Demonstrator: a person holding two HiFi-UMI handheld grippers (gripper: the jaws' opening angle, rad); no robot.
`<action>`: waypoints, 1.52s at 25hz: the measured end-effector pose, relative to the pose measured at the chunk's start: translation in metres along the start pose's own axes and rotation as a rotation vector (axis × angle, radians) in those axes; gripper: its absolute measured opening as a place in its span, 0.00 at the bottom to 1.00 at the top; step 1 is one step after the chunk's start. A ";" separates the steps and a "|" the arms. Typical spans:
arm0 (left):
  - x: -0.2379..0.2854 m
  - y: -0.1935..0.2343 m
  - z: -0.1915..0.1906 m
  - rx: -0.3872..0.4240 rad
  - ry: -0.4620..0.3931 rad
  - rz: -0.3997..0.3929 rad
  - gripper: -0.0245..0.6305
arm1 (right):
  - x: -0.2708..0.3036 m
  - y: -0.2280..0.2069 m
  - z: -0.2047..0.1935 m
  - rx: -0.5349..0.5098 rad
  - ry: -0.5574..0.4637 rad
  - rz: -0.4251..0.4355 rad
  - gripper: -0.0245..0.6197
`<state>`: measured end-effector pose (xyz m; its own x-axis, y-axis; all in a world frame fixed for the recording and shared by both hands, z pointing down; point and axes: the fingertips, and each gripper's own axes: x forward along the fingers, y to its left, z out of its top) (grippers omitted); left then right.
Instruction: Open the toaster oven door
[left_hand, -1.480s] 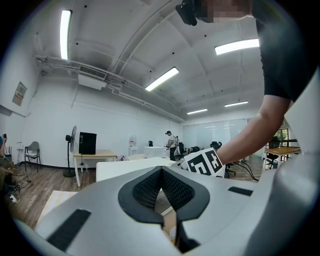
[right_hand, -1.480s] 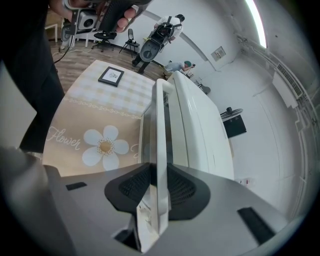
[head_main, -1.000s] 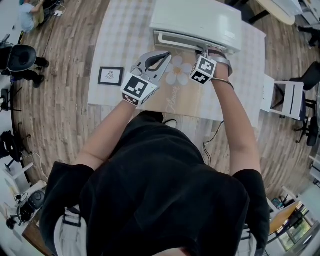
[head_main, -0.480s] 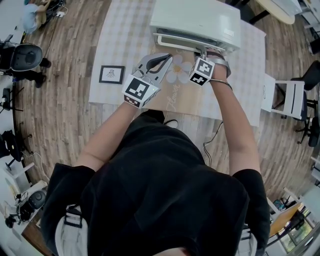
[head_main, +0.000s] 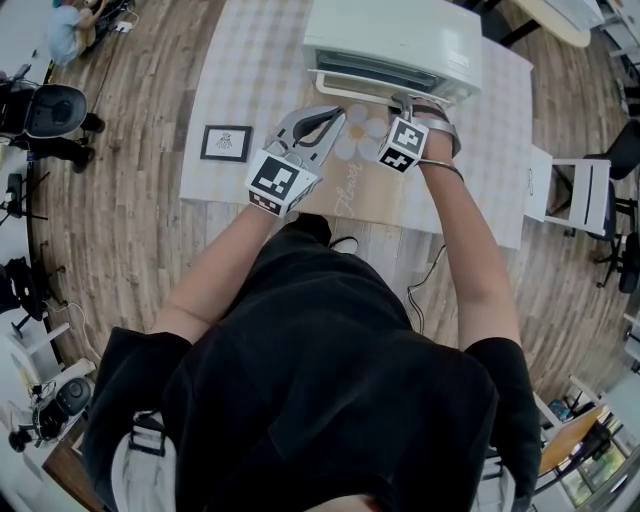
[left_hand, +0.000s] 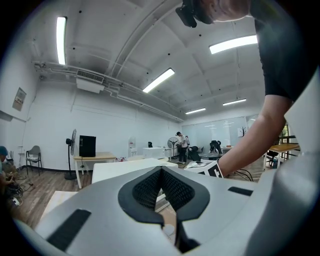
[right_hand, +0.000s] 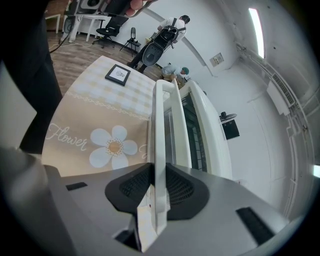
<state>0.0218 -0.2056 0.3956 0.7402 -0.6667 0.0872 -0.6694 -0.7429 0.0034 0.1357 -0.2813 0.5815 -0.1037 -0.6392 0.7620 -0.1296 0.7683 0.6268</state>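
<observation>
**Right tool clamped on the oven door handle, left tool idle**

My right gripper (right_hand: 157, 180) has its jaws pressed onto the handle (right_hand: 160, 130) of the oven (head_main: 395, 35). The white bar runs straight between the two dark pads, which pinch it from both sides near one end. The gripper points down at a slant toward the front of the oven. Past the handle I see the door (right_hand: 195, 135) with its dark glass pane, and in the head view a dark strip shows between the door's top edge and the oven body, so the door stands slightly ajar.

The oven sits at the far edge of the table, on a checked cloth (head_main: 250, 80). The cloth has a white flower (right_hand: 114, 146) printed just in front of the door.

My left gripper (head_main: 335, 112) is held level above the cloth, just beside the right one and near the oven's front, touching nothing. Its jaws are pressed together at the tips with nothing between them.

A small black frame (head_main: 225, 143) lies flat on the cloth, well apart from the oven, out to my left.
</observation>
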 end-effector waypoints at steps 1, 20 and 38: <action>-0.001 -0.001 0.000 0.000 -0.002 0.001 0.06 | -0.002 0.001 0.001 -0.003 0.002 -0.003 0.19; -0.012 -0.027 -0.006 0.011 0.000 -0.004 0.06 | -0.012 0.024 0.001 -0.013 0.010 -0.043 0.18; -0.011 -0.035 -0.032 0.033 0.017 -0.009 0.06 | -0.013 0.047 0.002 -0.008 -0.008 -0.119 0.18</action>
<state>0.0353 -0.1702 0.4262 0.7448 -0.6592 0.1040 -0.6602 -0.7505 -0.0286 0.1288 -0.2371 0.6010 -0.0962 -0.7262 0.6807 -0.1337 0.6871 0.7141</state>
